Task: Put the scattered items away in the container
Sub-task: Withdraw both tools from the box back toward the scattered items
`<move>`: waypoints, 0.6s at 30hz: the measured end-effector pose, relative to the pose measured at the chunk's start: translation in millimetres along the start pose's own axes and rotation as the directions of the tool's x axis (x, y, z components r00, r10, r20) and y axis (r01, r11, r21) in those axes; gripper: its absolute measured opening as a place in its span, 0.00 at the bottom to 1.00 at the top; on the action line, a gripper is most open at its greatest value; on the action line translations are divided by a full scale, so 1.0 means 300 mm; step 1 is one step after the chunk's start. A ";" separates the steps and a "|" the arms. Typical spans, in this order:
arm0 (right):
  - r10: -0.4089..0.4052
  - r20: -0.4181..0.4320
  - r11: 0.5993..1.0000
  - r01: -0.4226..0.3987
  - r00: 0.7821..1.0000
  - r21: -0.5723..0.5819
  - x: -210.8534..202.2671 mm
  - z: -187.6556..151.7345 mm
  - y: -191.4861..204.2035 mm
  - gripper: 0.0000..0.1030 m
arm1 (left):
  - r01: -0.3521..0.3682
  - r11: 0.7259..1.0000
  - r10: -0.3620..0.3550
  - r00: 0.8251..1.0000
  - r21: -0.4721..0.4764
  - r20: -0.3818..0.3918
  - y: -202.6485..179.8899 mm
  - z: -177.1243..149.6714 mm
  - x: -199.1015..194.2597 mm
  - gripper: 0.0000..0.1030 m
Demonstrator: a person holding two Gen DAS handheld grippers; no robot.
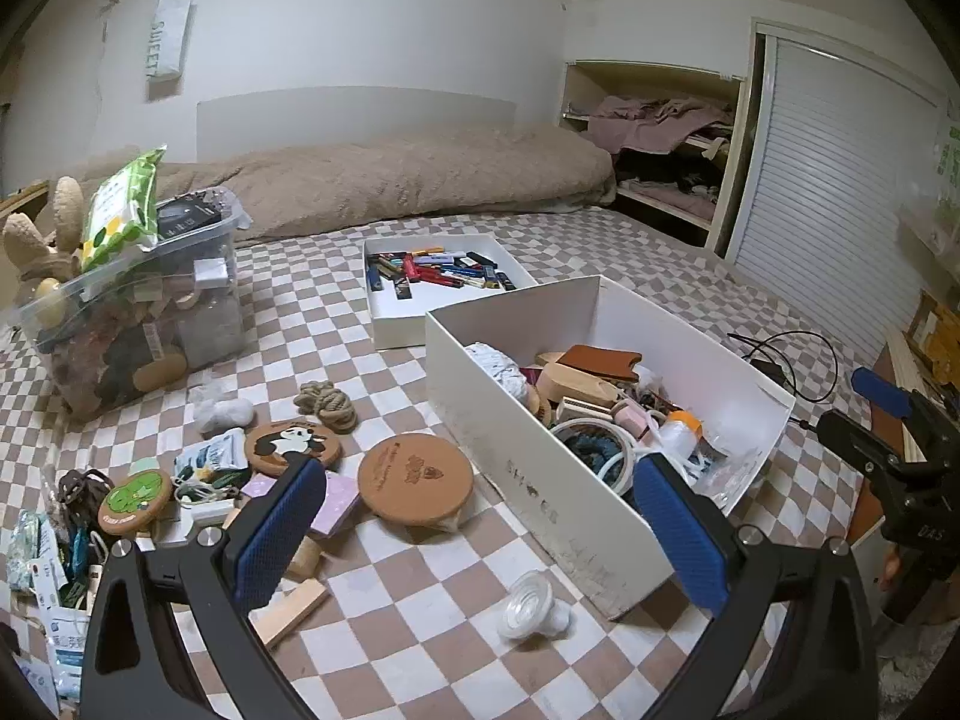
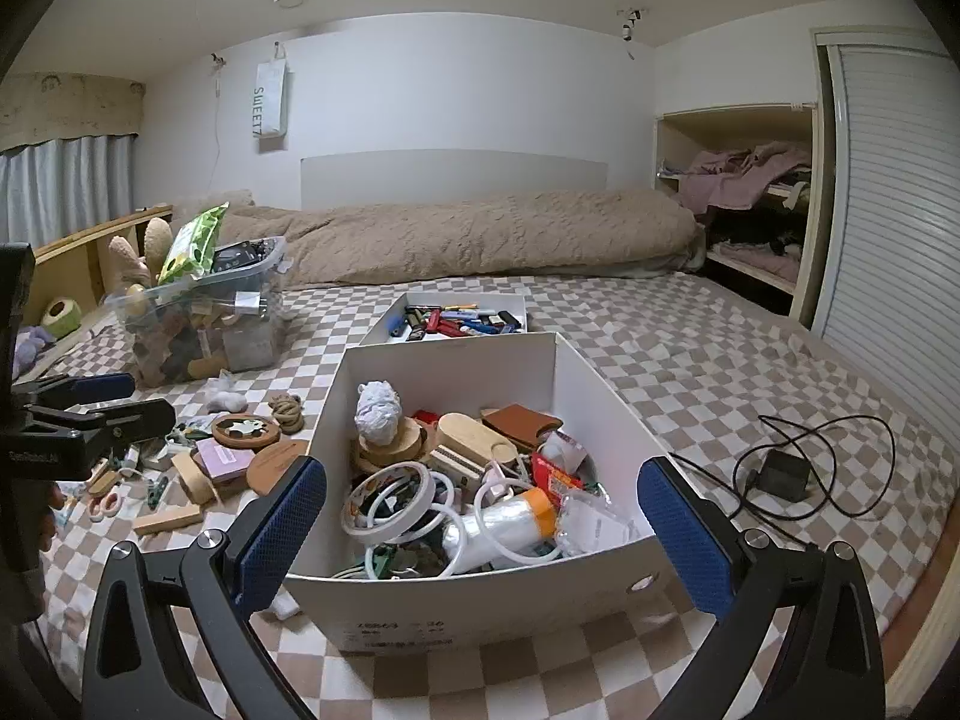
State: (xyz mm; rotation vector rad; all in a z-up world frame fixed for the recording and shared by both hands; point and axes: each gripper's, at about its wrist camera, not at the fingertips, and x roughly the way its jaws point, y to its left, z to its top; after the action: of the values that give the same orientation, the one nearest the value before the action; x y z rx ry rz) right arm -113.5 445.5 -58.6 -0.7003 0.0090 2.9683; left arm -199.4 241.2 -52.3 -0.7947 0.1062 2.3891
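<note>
Hovering hand-held grippers (image 1: pixel 480 531) over clutter (image 1: pixel 198 480)

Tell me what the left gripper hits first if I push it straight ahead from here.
Probably the round cork coaster, which lies between the open left gripper's fingers. The white box wall is just to its right, and depth is hard to judge.
</note>
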 end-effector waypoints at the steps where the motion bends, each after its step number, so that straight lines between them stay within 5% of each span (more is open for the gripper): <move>1: 0.000 -0.001 1.000 0.000 1.000 -0.001 -0.002 -0.002 0.003 1.00 | -0.001 1.000 0.001 1.000 -0.002 0.002 0.005 -0.001 -0.006 1.00; 18: 0.066 -0.023 0.997 -0.067 0.998 -0.038 0.033 0.000 0.150 1.00 | -0.063 0.995 0.062 0.998 -0.079 -0.007 0.182 -0.056 -0.062 1.00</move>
State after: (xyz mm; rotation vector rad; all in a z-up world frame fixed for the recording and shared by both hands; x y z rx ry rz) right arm -126.5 401.6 -63.6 -0.7512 -0.0242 3.0320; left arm -210.3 183.0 -61.3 -0.8443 0.0391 2.4636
